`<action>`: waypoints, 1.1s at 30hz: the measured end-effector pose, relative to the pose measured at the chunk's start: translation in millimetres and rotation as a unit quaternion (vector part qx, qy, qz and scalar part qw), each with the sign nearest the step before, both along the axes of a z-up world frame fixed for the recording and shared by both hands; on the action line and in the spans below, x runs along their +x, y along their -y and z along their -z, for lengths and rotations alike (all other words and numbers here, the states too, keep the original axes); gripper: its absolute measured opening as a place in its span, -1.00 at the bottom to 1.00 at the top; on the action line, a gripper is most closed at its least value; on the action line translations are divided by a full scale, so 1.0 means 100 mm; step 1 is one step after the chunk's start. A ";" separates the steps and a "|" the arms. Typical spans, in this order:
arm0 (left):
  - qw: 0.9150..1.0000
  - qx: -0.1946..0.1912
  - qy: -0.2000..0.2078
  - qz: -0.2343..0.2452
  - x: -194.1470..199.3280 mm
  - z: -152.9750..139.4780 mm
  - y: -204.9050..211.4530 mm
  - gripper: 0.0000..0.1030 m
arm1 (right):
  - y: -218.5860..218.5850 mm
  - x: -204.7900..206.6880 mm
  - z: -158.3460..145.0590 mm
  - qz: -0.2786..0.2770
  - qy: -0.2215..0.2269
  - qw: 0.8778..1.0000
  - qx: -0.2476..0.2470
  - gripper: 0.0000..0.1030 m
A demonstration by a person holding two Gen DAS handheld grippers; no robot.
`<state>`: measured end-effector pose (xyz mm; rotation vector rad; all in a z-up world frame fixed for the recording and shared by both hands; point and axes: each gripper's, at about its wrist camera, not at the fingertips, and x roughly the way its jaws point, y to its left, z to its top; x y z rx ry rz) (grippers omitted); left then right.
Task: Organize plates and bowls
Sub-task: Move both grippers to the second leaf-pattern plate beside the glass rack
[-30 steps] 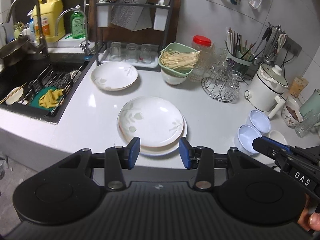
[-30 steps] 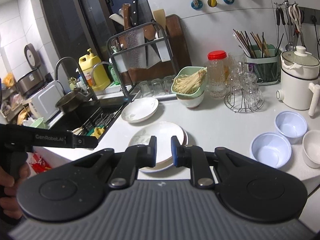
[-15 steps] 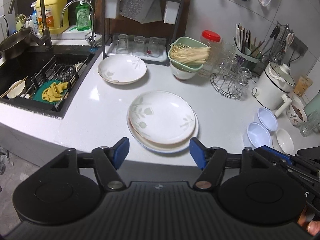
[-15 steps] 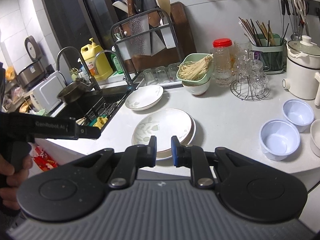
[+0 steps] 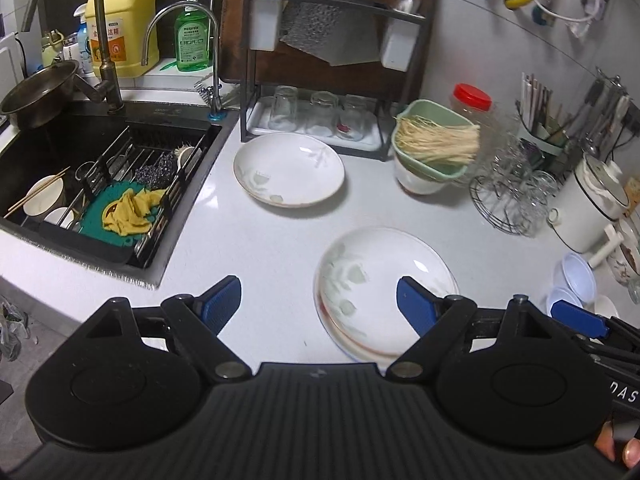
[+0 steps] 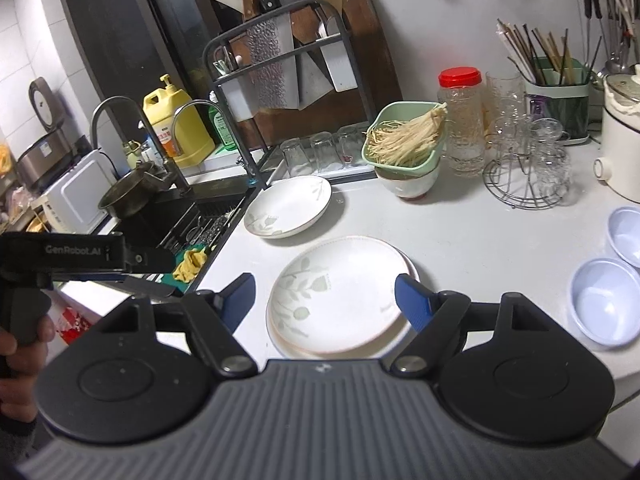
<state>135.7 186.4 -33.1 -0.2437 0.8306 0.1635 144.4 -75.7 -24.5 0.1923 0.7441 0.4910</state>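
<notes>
The white counter (image 6: 472, 236) spreads ahead of both claws. A stack of plates (image 6: 340, 296) lies on it, between the spread fingers of the right claw (image 6: 325, 298), which holds nothing. The left claw (image 5: 319, 300) also gapes empty, the stack (image 5: 384, 292) by its right finger. A single plate (image 5: 289, 169) sits farther ahead, two blue bowls (image 6: 606, 300) off right.

I see a home kitchen | sink (image 5: 100, 168) with tap (image 5: 182, 36), soap jug (image 5: 120, 20) | knife rack (image 6: 280, 56) | plates (image 6: 340, 296) on counter (image 5: 256, 248) | chopsticks (image 6: 540, 52)
</notes>
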 end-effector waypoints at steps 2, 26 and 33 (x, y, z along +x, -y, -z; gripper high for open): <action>1.000 -0.005 -0.002 0.002 0.15 0.04 -0.12 0.71 | -0.10 0.14 0.02 0.005 -0.006 1.000 -0.003 0.53; 0.997 -0.053 -0.047 0.017 1.47 0.81 -1.83 0.71 | -1.53 1.45 0.51 0.037 -0.066 0.996 -0.044 0.46; 0.996 -0.069 -0.047 0.032 1.81 0.97 -2.13 0.71 | -1.83 1.78 0.69 0.054 -0.090 0.993 -0.058 0.21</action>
